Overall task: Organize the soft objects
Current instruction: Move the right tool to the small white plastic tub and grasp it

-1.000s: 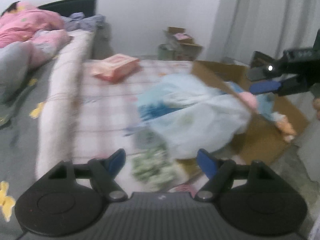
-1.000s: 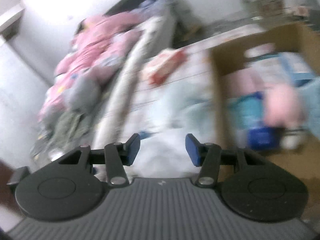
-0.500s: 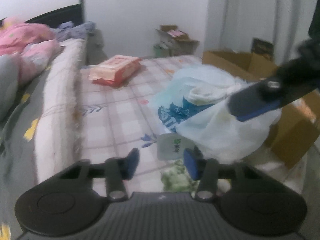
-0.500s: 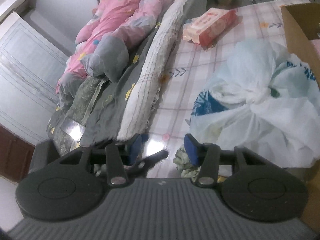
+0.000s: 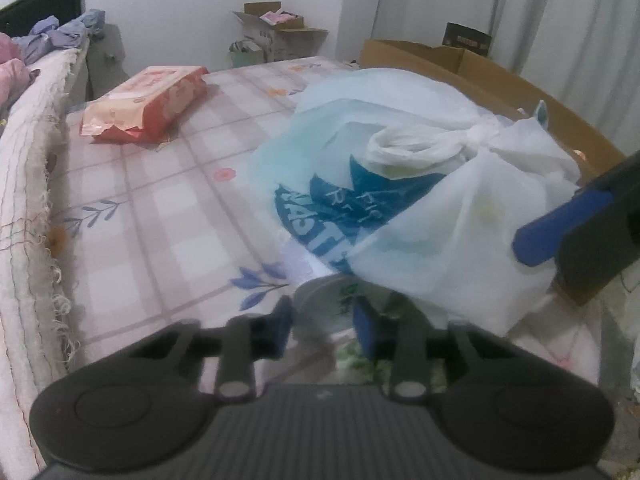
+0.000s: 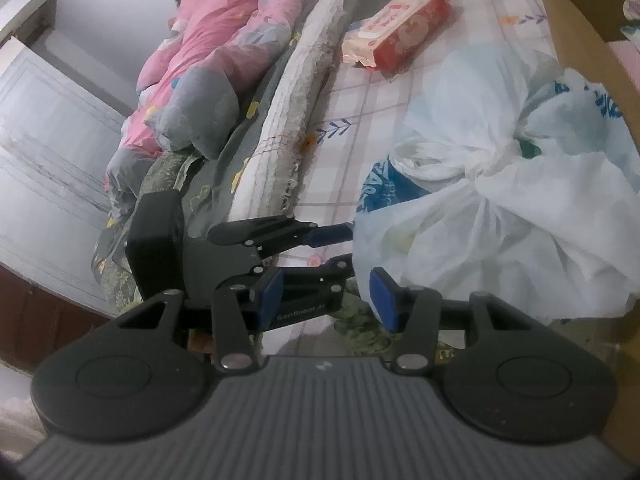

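A big knotted white plastic bag with blue print (image 5: pixel 420 184) lies on the pink checked mattress sheet (image 5: pixel 160 208), and its far side leans against the open brown cardboard box (image 5: pixel 520 84). The long axis of the bag runs from the near edge of the mattress toward the box; the knot with its loop handle (image 5: pixel 404 148) points up and a little to the left in the left wrist view.

The left gripper (image 5: pixel 322 320) is low at the near corner of the bag. Its jaws have just been closing, and a small pale packet with green print (image 5: pixel 328 300) is between the blue pads; I cannot tell if the pads press it.

The right gripper (image 6: pixel 326 294) has its jaws apart and grasps nothing. Under it lies a green patterned soft cloth (image 6: pixel 362 326). A red and pink wipes pack (image 5: pixel 148 104) lies further on the sheet, well apart from the bag.
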The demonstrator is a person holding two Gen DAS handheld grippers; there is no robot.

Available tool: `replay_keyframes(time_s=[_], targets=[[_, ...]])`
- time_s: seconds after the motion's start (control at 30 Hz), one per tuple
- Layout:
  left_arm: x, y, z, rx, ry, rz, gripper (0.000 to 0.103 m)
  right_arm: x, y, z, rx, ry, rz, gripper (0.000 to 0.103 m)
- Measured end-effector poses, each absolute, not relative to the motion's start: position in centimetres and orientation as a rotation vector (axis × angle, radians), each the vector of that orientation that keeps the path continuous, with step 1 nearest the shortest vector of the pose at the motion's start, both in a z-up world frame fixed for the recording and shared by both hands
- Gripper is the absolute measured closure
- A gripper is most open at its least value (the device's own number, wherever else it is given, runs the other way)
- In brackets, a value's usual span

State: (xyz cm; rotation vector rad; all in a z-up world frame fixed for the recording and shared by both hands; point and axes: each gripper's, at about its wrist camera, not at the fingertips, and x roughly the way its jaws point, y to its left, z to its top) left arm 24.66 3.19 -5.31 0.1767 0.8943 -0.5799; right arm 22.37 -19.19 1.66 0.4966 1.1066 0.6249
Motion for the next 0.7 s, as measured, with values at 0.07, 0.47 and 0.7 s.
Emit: replay_keyframes(time_s=[0.07,0.47,0.7], targets=[[24.6,3.3,-5.3,0.177,0.896,-0.575,0.087,22.5,-19.2,1.2,0.504,1.111,0.619,0.055],[21.7,5.7,-2.7,0.086,0.885,-0.5,0.099,21.4,-18.2,1.1,0.496,1.113,0.629,0.055],[19.5,10.2,-1.1,-0.122,0.935,-0.43,0.1,21.5,-14.9,1.3,0.463,1.092,0.66,0.055]])
